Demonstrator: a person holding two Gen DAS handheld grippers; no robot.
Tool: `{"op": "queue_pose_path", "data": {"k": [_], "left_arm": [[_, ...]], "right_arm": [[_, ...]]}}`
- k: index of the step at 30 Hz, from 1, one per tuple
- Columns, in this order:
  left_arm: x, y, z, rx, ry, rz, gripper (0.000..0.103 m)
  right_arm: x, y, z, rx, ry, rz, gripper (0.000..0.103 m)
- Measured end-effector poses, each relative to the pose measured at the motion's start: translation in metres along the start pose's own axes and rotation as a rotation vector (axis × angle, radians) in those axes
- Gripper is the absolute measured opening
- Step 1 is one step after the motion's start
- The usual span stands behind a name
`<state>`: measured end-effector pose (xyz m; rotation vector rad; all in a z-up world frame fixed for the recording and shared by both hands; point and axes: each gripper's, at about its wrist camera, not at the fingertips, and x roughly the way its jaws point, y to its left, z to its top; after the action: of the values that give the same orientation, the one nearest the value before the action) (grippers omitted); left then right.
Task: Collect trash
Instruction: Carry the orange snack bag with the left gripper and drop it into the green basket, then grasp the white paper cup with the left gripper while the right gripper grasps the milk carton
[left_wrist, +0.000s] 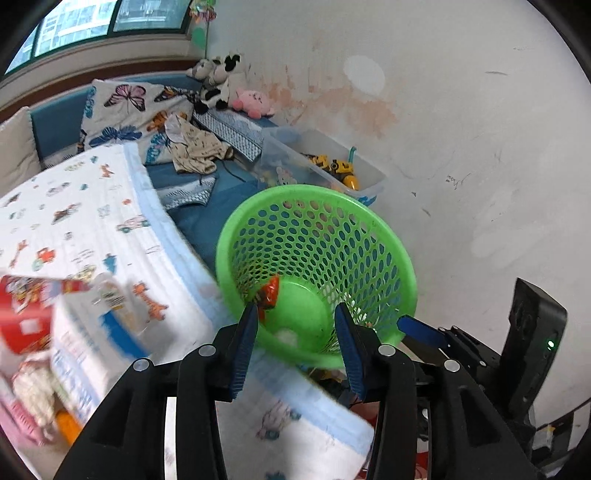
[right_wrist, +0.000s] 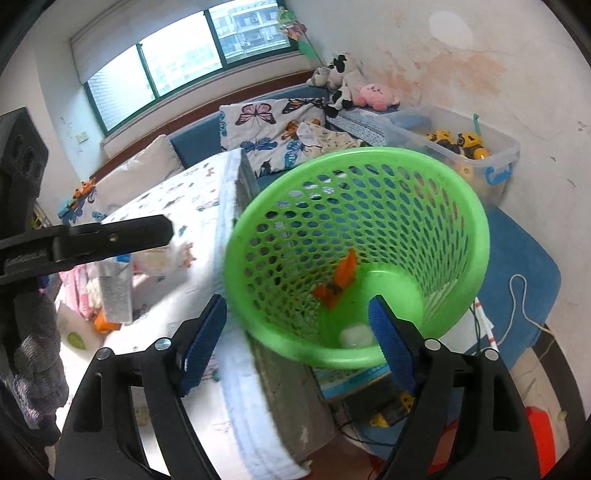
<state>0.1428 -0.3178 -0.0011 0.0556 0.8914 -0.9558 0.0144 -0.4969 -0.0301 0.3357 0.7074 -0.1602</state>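
A green perforated basket (left_wrist: 317, 273) stands beside the bed (left_wrist: 92, 229), its mouth tilted toward both cameras. Inside lie an orange wrapper (left_wrist: 269, 295) against the holed wall and a white crumpled wad (right_wrist: 355, 336) on the bottom. The left gripper (left_wrist: 295, 343) hangs over the basket's near rim with its blue-padded fingers (left_wrist: 243, 350) moderately apart and nothing between them. The right gripper (right_wrist: 295, 347) hovers at the same rim, its fingers (right_wrist: 391, 350) spread wide and empty. A blurred printed box (left_wrist: 74, 325) rests on the patterned quilt (left_wrist: 122, 206). A clear toy bin (right_wrist: 476, 147) sits by the stained wall (left_wrist: 461, 129).
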Motion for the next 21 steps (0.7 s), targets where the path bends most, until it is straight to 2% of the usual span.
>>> {"op": "queue_pose_path", "data": {"k": [4, 8, 14, 16, 21], "left_arm": [[-0.037, 0.005, -0.018, 0.025, -0.050, 0.050, 0.048], [-0.073, 0.017, -0.040, 0.023, -0.099, 0.108, 0.055], [-0.118, 0.047, -0.073, -0.010, -0.162, 0.258, 0.065], [-0.130, 0.059, -0.082, -0.031, -0.178, 0.303, 0.073], [-0.147, 0.090, -0.107, -0.089, -0.191, 0.413, 0.078]], "right_arm": [[-0.006, 0.015, -0.004, -0.013, -0.007, 0.026, 0.080], [-0.010, 0.032, -0.006, -0.026, -0.015, 0.050, 0.082], [-0.009, 0.056, -0.008, -0.050, -0.011, 0.083, 0.084], [-0.007, 0.065, -0.008, -0.058, -0.007, 0.099, 0.084], [-0.002, 0.084, -0.008, -0.076, 0.003, 0.133, 0.085]]}}
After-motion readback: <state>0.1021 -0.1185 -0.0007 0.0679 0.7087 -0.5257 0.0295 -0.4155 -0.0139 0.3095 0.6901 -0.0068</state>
